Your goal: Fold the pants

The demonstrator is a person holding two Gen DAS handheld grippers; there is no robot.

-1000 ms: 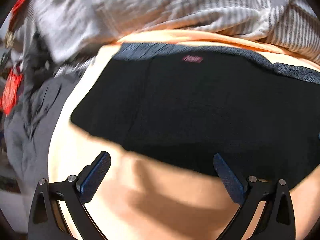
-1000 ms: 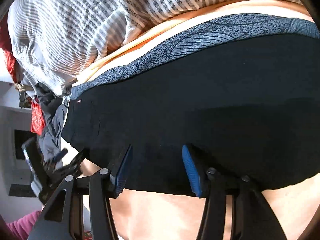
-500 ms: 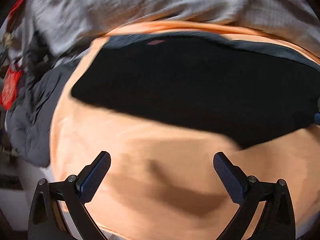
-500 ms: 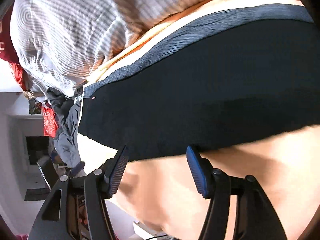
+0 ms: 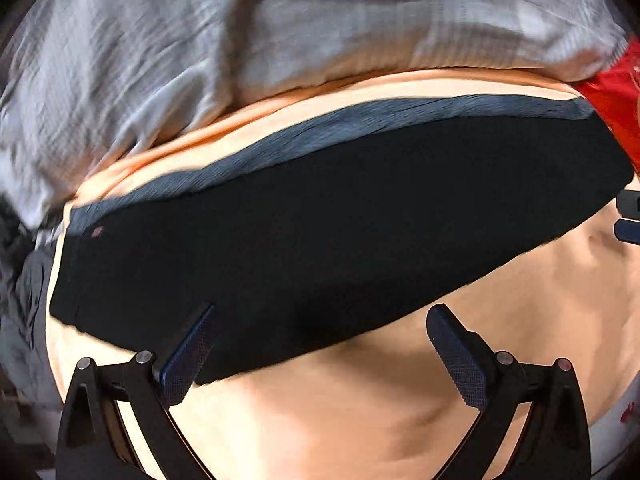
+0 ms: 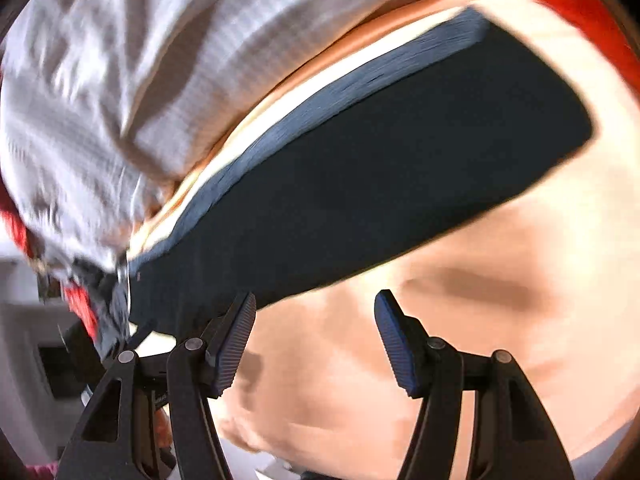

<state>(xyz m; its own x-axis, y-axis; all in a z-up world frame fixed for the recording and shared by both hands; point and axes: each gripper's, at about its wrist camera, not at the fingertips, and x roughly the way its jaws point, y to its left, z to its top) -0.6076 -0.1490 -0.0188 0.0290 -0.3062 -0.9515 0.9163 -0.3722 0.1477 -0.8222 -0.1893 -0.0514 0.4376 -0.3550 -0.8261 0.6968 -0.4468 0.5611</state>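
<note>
Black pants [image 5: 320,232] lie flat and folded into a long strip on a peach sheet [image 5: 440,400], with a grey patterned band [image 5: 360,124] along their far edge. My left gripper [image 5: 322,320] hovers open over the strip's near edge, its left finger above the cloth and nothing gripped. In the right wrist view the pants [image 6: 380,168] stretch from lower left to upper right. My right gripper [image 6: 316,300] is open above the sheet [image 6: 480,280] just short of the near edge, holding nothing. One of its fingers [image 5: 628,228] shows at the right edge of the left wrist view.
A grey striped duvet [image 5: 200,40] is bunched along the far side of the bed, close to the pants. Red cloth [image 5: 616,100] lies past the strip's right end. Dark grey clothing [image 5: 20,300] hangs at the bed's left edge. The sheet's near edge drops off at lower left [image 6: 248,452].
Both grippers have swept to the right along the pants, so the strip's right end now shows. The right gripper's jaws stand a little wider than a second ago. Nothing was picked up.
</note>
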